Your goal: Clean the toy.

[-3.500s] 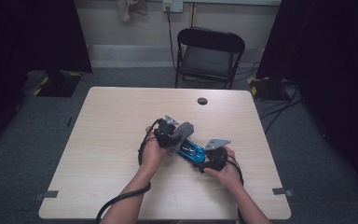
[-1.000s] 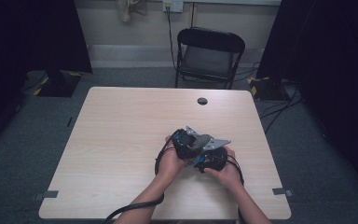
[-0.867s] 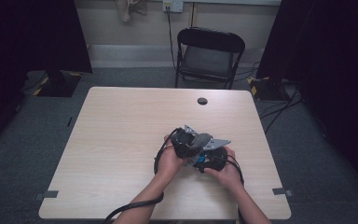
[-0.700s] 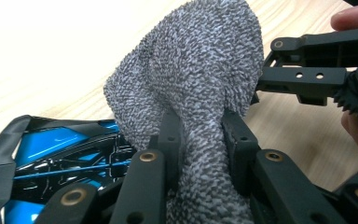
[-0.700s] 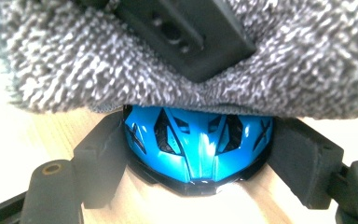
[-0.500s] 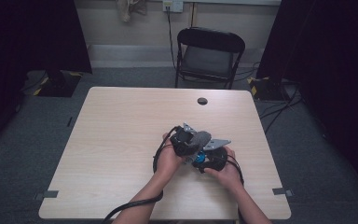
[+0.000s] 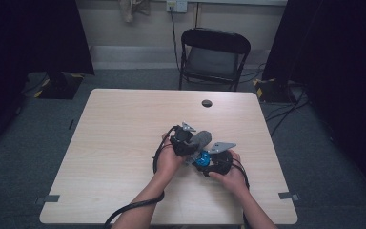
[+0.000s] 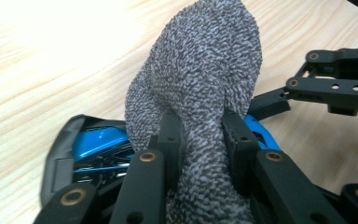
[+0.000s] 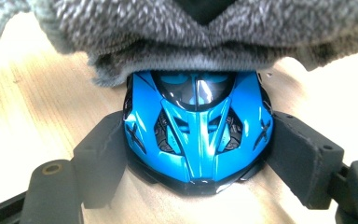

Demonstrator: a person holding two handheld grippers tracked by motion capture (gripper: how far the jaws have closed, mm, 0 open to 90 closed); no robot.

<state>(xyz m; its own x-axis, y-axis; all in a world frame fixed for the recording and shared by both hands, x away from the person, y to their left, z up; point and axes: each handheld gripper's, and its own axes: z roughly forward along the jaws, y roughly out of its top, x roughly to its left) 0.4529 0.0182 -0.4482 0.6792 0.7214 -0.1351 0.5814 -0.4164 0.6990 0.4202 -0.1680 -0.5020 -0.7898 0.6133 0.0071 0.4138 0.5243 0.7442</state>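
In the right gripper view, a glossy blue toy car (image 9: 198,130) sits on the table between my right gripper's (image 9: 198,156) pads (image 9: 100,154), which press on both of its sides. My left gripper (image 8: 198,135) is shut on a grey terry cloth (image 8: 200,70), whose free end hangs over the car (image 8: 98,142). The cloth (image 9: 191,32) covers the far end of the car. In the high view, the left gripper (image 7: 185,140) and cloth (image 7: 201,139) lie just left of the right gripper (image 7: 217,160) and the car (image 7: 201,159).
The light wooden table (image 7: 124,124) has a small dark round spot (image 7: 207,103) near its far edge. A black folding chair (image 7: 214,57) stands beyond the table. A black cable (image 7: 133,207) trails off the near edge.
Since 3.5 s ago my left gripper has carried the cloth rightward, up against the right gripper and over the car. In the last second nothing has visibly shifted.
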